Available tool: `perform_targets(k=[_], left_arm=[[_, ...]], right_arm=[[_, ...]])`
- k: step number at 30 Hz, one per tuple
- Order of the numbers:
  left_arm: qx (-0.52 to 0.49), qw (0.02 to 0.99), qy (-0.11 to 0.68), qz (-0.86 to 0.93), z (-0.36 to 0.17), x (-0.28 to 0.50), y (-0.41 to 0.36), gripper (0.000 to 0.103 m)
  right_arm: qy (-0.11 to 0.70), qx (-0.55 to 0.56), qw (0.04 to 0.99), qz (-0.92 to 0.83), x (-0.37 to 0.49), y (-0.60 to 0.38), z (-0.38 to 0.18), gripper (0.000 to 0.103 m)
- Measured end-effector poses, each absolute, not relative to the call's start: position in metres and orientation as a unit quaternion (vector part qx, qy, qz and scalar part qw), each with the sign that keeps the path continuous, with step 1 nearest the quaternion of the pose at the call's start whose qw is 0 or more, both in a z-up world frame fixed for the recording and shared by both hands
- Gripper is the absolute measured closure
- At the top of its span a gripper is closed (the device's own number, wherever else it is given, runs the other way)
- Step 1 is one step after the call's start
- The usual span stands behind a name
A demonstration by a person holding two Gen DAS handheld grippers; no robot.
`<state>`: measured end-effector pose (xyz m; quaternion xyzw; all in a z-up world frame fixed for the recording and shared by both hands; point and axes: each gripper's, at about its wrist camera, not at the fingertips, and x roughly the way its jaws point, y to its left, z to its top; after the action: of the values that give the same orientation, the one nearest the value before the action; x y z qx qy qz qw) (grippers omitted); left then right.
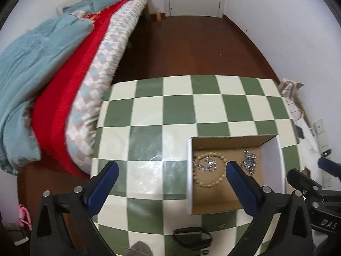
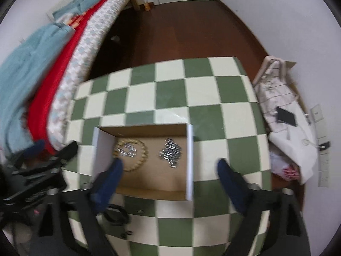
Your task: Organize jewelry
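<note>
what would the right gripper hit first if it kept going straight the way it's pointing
Most likely the cardboard box: the open right gripper points into it, toward bare floor near the silver chain pile. Depth is hard to judge through the fisheye.

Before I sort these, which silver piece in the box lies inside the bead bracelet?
The smaller silver chain, ringed by the bead bracelet; the other silver pile lies apart.
</note>
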<state>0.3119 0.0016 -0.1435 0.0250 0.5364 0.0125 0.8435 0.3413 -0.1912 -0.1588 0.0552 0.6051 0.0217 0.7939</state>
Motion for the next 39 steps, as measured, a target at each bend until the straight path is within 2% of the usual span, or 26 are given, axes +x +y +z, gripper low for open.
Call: perform_targets(k=[4, 15, 39], left_arm=[[0.034, 0.850, 0.525, 0.026, -0.148, 0.296, 0.005, 0.001], [0.027, 0.868, 0.493, 0.044, -0.135, 0.255, 0.007, 0.001], [0.028, 0.916, 0.400, 0.035, -0.052, 0.152, 0.001, 0.001]], right_arm=[[0.606, 0.012, 0.796, -0.005, 0.327, -0.187, -0.171, 0.000], [0.589, 0.010, 0.807, -0.022, 0.291, -0.186, -0.175, 0.000], [0.481, 0.000, 0.876, -0.021, 0.189, -0.181, -0.067, 0.000]])
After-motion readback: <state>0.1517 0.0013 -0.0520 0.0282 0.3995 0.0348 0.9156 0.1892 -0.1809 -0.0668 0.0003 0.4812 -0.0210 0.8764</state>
